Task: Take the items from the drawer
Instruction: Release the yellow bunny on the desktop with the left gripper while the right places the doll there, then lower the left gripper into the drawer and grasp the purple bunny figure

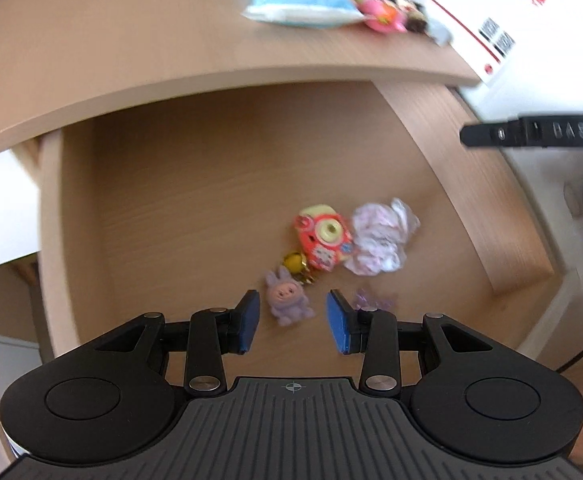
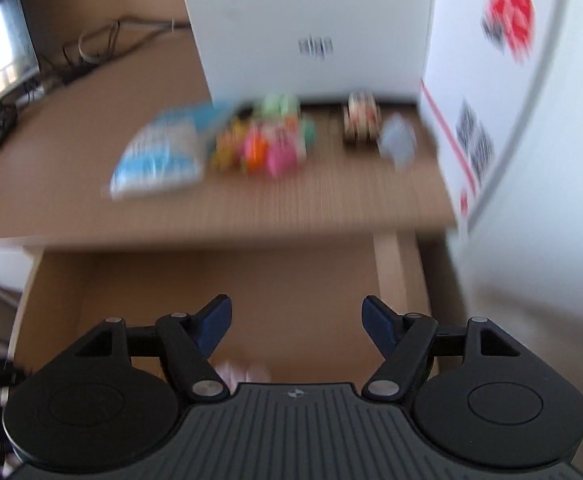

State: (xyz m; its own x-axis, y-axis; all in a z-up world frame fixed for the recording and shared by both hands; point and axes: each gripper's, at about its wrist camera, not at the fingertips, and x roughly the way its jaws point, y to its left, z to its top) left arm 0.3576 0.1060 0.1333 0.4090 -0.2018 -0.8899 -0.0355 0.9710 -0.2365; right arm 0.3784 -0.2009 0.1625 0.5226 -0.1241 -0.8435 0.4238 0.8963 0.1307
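So the left gripper (image 1: 293, 320) hangs over the open drawer (image 1: 195, 208), jaws apart with nothing pinched, the purple bunny toy (image 1: 289, 300) sitting just past its tips (next to a red toy camera (image 1: 323, 240)). Right gripper (image 2: 296, 322) is spread wide and empty, and the desk (image 2: 291, 200) beyond is blurry.

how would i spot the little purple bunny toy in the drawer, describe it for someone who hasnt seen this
Look in the open wooden drawer below the desk top. A small cluster of toys lies on its floor; the purple bunny figure is the one nearest the left gripper. Unlike the red toy camera and crumpled white wrapper, it has ears and a pink face.
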